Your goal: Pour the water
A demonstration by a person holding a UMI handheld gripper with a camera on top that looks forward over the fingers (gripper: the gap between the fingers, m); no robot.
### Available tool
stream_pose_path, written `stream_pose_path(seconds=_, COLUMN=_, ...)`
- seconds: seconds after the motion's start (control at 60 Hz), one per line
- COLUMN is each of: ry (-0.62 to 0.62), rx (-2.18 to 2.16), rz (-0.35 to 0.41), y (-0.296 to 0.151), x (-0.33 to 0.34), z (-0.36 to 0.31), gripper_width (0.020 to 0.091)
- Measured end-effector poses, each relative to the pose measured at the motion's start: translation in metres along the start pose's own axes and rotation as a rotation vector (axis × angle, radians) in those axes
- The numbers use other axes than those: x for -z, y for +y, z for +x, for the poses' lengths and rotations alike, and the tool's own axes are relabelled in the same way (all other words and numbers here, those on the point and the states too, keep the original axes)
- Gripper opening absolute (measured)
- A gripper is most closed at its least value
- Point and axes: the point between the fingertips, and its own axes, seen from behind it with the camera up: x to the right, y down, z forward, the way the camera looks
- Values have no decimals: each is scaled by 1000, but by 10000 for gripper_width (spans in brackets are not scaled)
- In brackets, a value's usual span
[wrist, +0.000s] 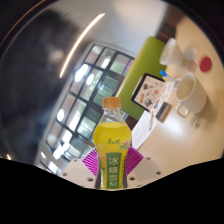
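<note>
A clear bottle of yellow drink with an orange cap and a green label stands upright between my fingers. My gripper is shut on the bottle, its magenta pads pressing on the label from both sides. The scene behind is tilted, and the bottle looks lifted off the table. A white cup stands on the white table beyond and to the right of the bottle.
A pink-and-white patterned item lies on the table near the cup. More white objects stand further back. A green surface and a wall of windows lie behind to the left.
</note>
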Motion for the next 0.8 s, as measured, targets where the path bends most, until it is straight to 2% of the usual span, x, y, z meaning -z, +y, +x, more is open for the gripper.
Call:
stream_pose_path(seconds=0.083, ry=-37, rx=-277, rz=46, y=-38, x=-4, z=15, gripper_width=298)
stream_pose_path(seconds=0.1, ry=-24, rx=-336, rz=60, y=-34, x=11, z=-5, gripper_width=298)
stream_pose_path(seconds=0.117, ry=-41, rx=-383, rz=68, y=-44, x=-9, z=16, gripper_width=297)
stream_pose_path(seconds=0.25, ry=-90, rx=-737, rz=178, y=-92, x=-3, z=40, gripper_width=296)
stream_pose_path(seconds=0.4, ry=-107, rx=-921, rz=241, y=-115, x=13, z=51, gripper_width=298)
stream_pose_path(seconds=0.567, ry=-96, rx=-1048, rz=272, y=-112, x=34, z=64, gripper_width=297)
stream_pose_path(seconds=0.8, ry=-78, rx=-1027, rz=220, y=-82, x=49, z=33, gripper_width=299)
